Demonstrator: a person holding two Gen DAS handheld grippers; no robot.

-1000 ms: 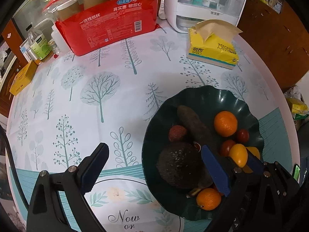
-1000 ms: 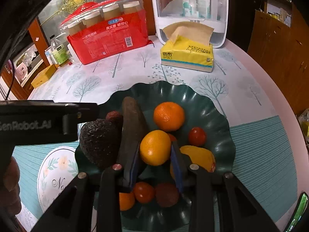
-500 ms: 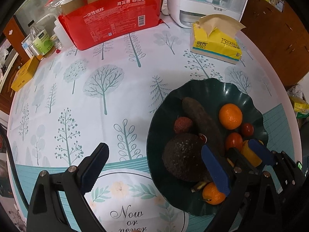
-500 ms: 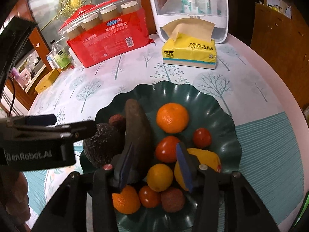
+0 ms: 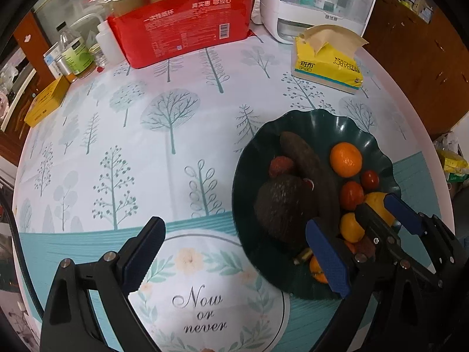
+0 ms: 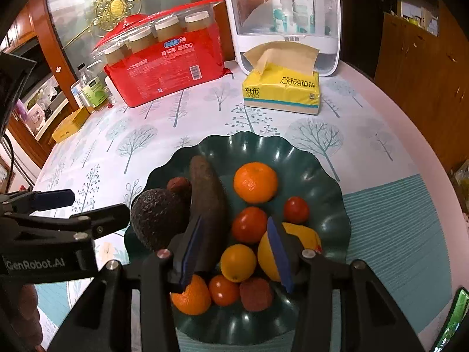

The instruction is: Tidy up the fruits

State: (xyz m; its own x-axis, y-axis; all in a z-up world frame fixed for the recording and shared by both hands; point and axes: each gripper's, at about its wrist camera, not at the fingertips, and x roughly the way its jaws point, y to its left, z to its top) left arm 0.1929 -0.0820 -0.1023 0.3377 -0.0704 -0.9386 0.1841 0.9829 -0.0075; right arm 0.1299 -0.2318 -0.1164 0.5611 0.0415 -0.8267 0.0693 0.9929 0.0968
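Observation:
A dark green wavy plate (image 6: pixel 307 158) (image 5: pixel 351 126) holds several fruits: an avocado (image 6: pixel 155 217) (image 5: pixel 281 205), a long dark fruit (image 6: pixel 205 193), an orange (image 6: pixel 255 182) (image 5: pixel 346 160), tomatoes (image 6: pixel 249 224), a small yellow-orange citrus (image 6: pixel 238 262), a lemon (image 6: pixel 304 234) and lychees (image 6: pixel 256 293). My right gripper (image 6: pixel 234 252) is open above the plate's near side, with the small citrus lying free between its fingers. My left gripper (image 5: pixel 234 252) is open and empty over the tablecloth at the plate's left edge; it also shows in the right wrist view (image 6: pixel 73 214).
A yellow tissue pack (image 6: pixel 281 88) (image 5: pixel 328 67), a red pack of paper cups (image 6: pixel 167 67) (image 5: pixel 181 32) and a white cabinet box (image 6: pixel 284 20) stand at the back. Bottles (image 5: pixel 76 52) and a yellow box (image 5: pixel 44 102) sit at back left. The table edge curves on the right.
My right gripper opened and let go of the small citrus, which now lies on the plate, then drew back and up. My left gripper also pulled back slightly.

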